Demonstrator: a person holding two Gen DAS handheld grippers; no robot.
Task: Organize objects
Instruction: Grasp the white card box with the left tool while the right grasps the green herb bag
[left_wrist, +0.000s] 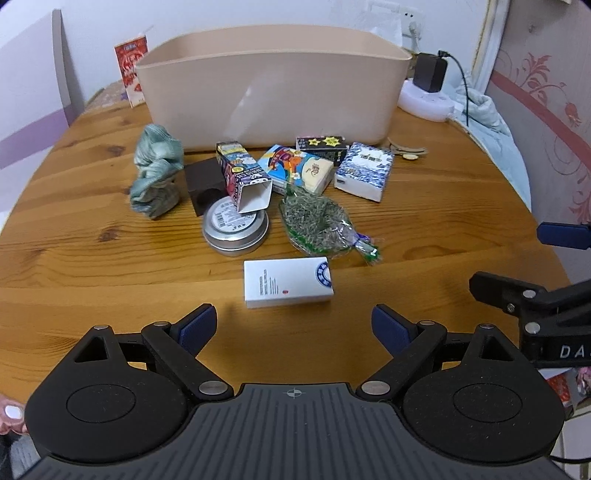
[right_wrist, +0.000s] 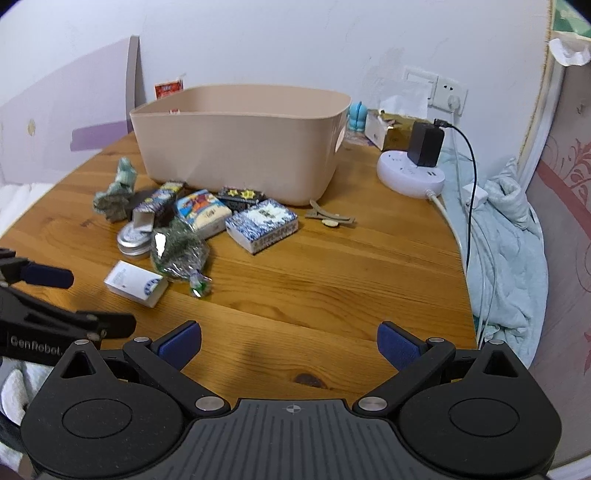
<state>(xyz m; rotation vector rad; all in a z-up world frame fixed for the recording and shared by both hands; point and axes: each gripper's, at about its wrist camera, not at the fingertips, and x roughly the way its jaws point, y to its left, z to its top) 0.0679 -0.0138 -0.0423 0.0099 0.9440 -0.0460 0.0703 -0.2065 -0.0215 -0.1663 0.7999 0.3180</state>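
A beige plastic bin (left_wrist: 273, 85) (right_wrist: 240, 147) stands at the back of the round wooden table (left_wrist: 92, 258). Several small objects lie in front of it: a white box (left_wrist: 288, 282) (right_wrist: 135, 282), a round tin (left_wrist: 236, 230), an open carton (left_wrist: 243, 177), a bag of dried herbs (left_wrist: 317, 221) (right_wrist: 177, 247), a blue-white box (left_wrist: 365, 171) (right_wrist: 262, 225), a colourful pack (left_wrist: 299, 168), a green crumpled cloth (left_wrist: 157, 171). My left gripper (left_wrist: 294, 326) is open and empty just short of the white box. My right gripper (right_wrist: 290, 345) is open and empty above bare wood.
A round white power strip (right_wrist: 410, 173) with a black charger and cable sits at the back right. A red carton (left_wrist: 131, 70) stands behind the bin. A hair clip (right_wrist: 330, 218) lies near the bin. Bedding (right_wrist: 506, 236) lies beyond the table's right edge.
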